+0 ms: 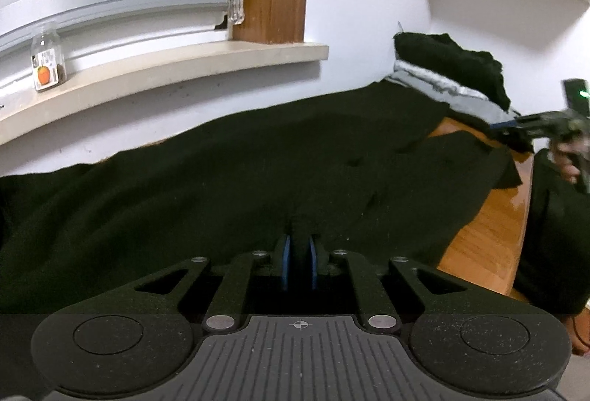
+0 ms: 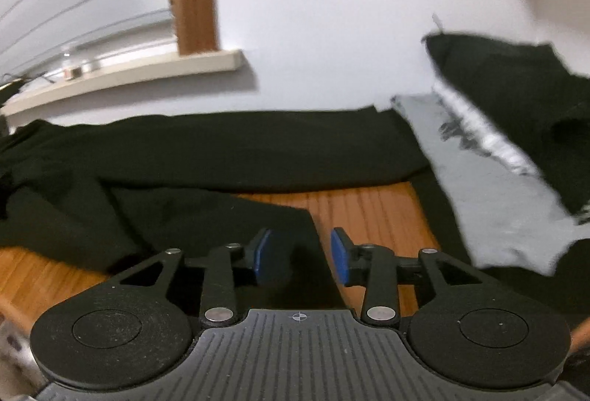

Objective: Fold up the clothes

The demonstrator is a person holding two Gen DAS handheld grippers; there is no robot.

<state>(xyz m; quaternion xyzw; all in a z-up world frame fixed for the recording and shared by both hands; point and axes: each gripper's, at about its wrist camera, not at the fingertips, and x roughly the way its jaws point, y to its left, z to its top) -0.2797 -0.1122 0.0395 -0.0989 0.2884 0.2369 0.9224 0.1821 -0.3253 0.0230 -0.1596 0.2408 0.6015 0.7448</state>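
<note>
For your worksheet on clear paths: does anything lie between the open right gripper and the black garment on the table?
Nothing visible does. The right gripper stands open just above a corner of the black garment, with only bare table beside it.

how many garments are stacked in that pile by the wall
2 that show: a black garment on top and a grey garment under it, right of the spread black garment. More could be hidden underneath.

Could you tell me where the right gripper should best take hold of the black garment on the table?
Probably the free corner of the black garment lying flat on the wooden table, coming from the near side. That edge ends just ahead of the open right gripper and is bare of other cloth.
</note>
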